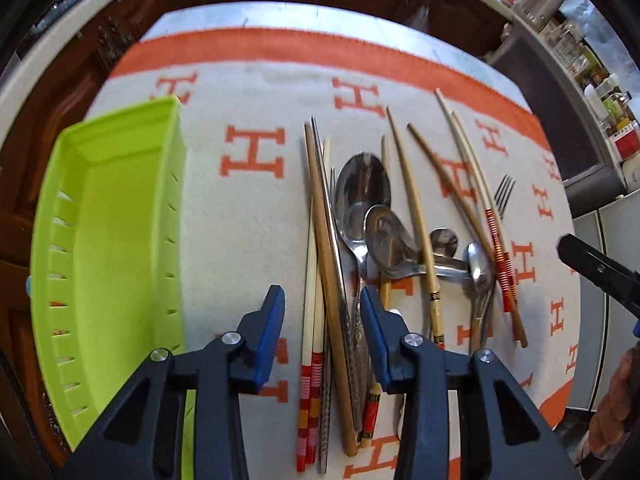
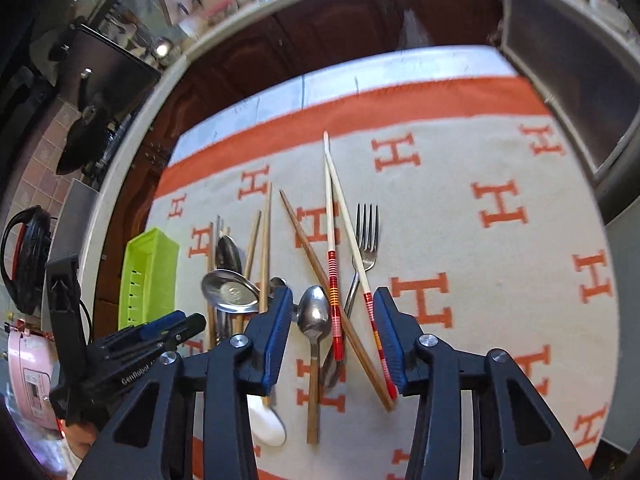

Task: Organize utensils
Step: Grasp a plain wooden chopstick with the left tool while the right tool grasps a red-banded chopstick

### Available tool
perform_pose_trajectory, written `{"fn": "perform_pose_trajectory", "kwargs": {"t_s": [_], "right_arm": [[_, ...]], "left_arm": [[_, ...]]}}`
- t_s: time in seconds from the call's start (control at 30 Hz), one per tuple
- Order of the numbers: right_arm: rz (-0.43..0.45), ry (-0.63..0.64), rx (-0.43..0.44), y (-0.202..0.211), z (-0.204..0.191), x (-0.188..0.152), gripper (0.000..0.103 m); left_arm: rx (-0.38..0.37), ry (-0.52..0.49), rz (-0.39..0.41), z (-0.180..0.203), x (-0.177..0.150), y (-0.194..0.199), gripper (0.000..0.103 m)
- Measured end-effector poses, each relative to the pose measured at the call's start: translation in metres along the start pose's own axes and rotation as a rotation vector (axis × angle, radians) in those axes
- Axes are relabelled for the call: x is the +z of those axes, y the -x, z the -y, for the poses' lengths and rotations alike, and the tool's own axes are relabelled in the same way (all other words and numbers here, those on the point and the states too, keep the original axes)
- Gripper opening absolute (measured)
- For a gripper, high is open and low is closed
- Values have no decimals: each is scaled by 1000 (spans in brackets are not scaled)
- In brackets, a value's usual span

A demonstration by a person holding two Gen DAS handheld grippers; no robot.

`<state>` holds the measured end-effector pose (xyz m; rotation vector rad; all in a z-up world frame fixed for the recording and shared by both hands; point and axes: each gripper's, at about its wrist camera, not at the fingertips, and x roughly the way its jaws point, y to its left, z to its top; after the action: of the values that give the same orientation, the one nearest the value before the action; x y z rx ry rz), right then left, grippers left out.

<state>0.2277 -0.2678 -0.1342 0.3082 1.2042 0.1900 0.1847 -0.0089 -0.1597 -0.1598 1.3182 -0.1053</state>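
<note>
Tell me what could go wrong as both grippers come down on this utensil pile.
1. The left gripper straddles several bundled chopsticks and a spoon handle, so it may grab a mixed handful.
2. The right gripper brackets the small steel spoon, crossed red-banded chopsticks and the steel fork; lifting one could drag the others.
3. The lime-green slotted plastic tray sits far left, a long carry.
</note>
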Motion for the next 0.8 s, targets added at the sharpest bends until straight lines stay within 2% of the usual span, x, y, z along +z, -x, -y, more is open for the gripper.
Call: {"fn": "perform_pose_trajectory", "kwargs": {"t_s": [0.17, 0.37, 0.5, 0.57, 0.8], "right_arm": [[-70, -19, 24, -47, 1, 14, 36], [-109, -36, 25, -86, 1, 29, 27], [-137, -51, 32, -103, 2, 32, 8], [-124, -50, 42, -106, 1, 32, 7], [-100, -49, 80, -93, -2, 22, 6]], "left_arm": [[-2, 16, -30, -2, 2, -15, 31], [2, 30, -46, -5, 10, -23, 25], [-1, 31, -56, -3, 16, -26, 18], [10, 28, -53, -1, 18, -26, 12], [7, 32, -36, -4, 21, -19, 7]]}}
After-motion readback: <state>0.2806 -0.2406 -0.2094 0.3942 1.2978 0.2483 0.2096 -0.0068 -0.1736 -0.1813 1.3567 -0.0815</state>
